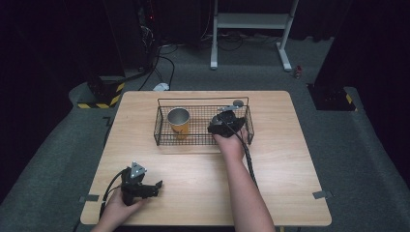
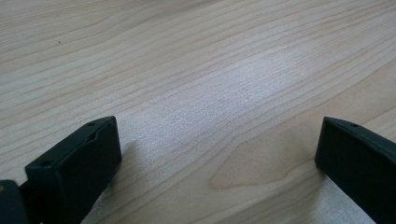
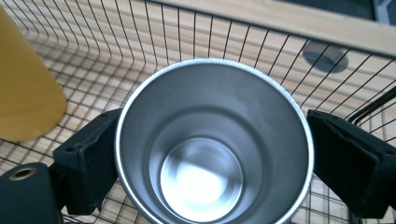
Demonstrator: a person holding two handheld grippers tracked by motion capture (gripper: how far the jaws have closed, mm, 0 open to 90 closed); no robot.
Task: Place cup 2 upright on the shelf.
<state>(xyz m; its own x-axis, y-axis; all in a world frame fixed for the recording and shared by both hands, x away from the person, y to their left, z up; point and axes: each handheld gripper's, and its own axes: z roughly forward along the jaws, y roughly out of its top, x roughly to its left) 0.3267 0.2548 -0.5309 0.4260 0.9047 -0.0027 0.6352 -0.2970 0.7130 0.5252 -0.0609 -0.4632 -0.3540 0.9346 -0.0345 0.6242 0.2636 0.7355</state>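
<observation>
Steel cup (image 3: 212, 149), between right tongs (image 3: 212, 154), basket (image 3: 187, 37)

No readable text, no labels, no brands, no numbers, no signs on any surface pictured

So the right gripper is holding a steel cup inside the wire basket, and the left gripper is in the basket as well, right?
Not quite. The right gripper does clasp the steel cup inside the wire basket, but the high view shows the left gripper resting on the bare table, well outside the basket.
</observation>
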